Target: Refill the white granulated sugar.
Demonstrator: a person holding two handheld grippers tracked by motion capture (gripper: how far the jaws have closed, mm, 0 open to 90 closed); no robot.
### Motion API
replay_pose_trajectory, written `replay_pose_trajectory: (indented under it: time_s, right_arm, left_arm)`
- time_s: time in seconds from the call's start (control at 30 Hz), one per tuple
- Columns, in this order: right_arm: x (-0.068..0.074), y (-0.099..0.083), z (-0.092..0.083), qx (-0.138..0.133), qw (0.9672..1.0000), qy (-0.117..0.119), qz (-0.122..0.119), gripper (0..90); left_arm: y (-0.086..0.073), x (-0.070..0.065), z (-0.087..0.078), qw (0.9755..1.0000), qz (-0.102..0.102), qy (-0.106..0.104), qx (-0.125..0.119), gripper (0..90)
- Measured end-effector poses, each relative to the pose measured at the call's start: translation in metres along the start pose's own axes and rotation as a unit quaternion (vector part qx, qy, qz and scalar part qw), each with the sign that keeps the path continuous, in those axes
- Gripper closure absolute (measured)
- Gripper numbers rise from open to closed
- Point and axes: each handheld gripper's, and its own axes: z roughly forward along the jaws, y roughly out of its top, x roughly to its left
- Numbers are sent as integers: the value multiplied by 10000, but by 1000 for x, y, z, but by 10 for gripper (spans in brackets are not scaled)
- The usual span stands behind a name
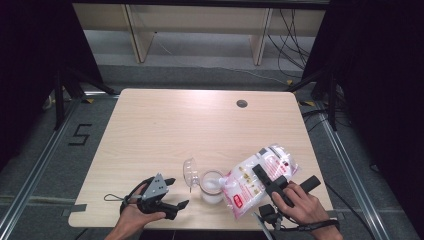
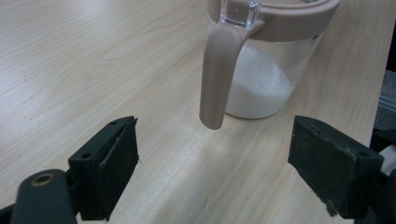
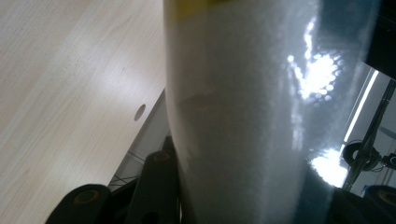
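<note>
Bag (image 1: 260,181) of white granules, red and white print, is tilted over the jar (image 1: 212,187) near the table's (image 1: 165,130) front edge, right of centre; its lower corner sits at the jar mouth. Right gripper (image 1: 267,177) clamped on the bag, jaws across its middle, hand (image 1: 300,205) behind. In the right gripper view the bag (image 3: 243,121) is pressed between the jaws and blocks most of the sight line; table hole (image 3: 139,112) visible past it.

Jar is clear, part-filled with white granules (image 2: 261,86), beige rim and handle (image 2: 218,79). Its clear hinged lid (image 1: 190,172) stands open on the left side, just beside the mouth.

Left gripper (image 1: 176,192) rests on the table left of the jar, jaws apart, nothing between them. Handle points straight at it, close but not touching.

Grommet hole (image 1: 242,103) near the far edge, well apart. Floor marking "5" (image 1: 80,134) left of the table.
</note>
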Motion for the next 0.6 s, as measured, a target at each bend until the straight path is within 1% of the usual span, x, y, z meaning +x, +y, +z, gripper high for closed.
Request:
replay_pose_trajectory:
  time_s: [0.03, 0.1, 0.13, 0.17, 0.2, 0.23, 0.3, 0.33, 0.37, 0.4, 0.47, 0.5, 0.53, 0.57, 0.6]
  right_arm:
    - [0, 0, 0, 6, 10000, 1, -16, 708]
    - [0, 0, 0, 4, 10000, 8, -31, 708]
    - [0, 0, 0, 5, 10000, 21, -22, 708]
    - [0, 0, 1, -9, 9999, 53, -89, 708]
    - [0, 0, 1, -2, 10000, 25, -69, 708]
    - [0, 0, 1, -10, 10000, 59, -63, 708]
    - [-1, 1, 1, -36, 9999, 72, -104, 708]
    - [-1, 1, 2, -31, 9999, 75, -106, 708]
    - [0, 1, 2, -30, 9999, 78, -110, 708]
    - [1, 2, 1, 22, 10000, 59, -45, 709]
    - [0, 2, 1, 13, 10000, 73, -46, 709]
    - [-1, 2, 2, -35, 9999, 70, -132, 709]
    - [-1, 2, 2, -31, 9999, 76, -126, 709]
    - [-2, 1, 2, -25, 9999, 46, -129, 709]
    - [-2, 1, 2, -15, 9999, 43, -140, 709]
  left_arm:
    - [1, 2, 0, 9999, 163, -19, 15, 154]
    - [1, 2, 0, 9999, 152, -28, 3, 154]
    - [0, 0, 1, 10000, -24, -31, -8, 154]
    - [0, 0, 1, 10000, -21, -28, -12, 154]
    - [0, 0, 1, 10000, -23, -26, -13, 154]
    - [0, 0, 1, 10000, -25, -27, -15, 154]
    - [0, 0, 1, 10000, -14, -48, 7, 154]
    - [0, 2, 0, 9999, 144, -27, 37, 154]
    - [0, 1, 1, 10000, 19, -36, 36, 154]
    - [0, 1, 1, 10000, 17, -40, 30, 154]
    - [0, 1, 1, 10000, 6, -39, 25, 154]
    - [0, 1, 1, 10000, 14, -37, 0, 154]
    - [1, 3, 0, 9997, 239, -6, 83, 154]
    - [0, 2, 0, 9999, 115, 8, 93, 154]
    - [0, 2, 1, 9999, 89, 0, 104, 154]
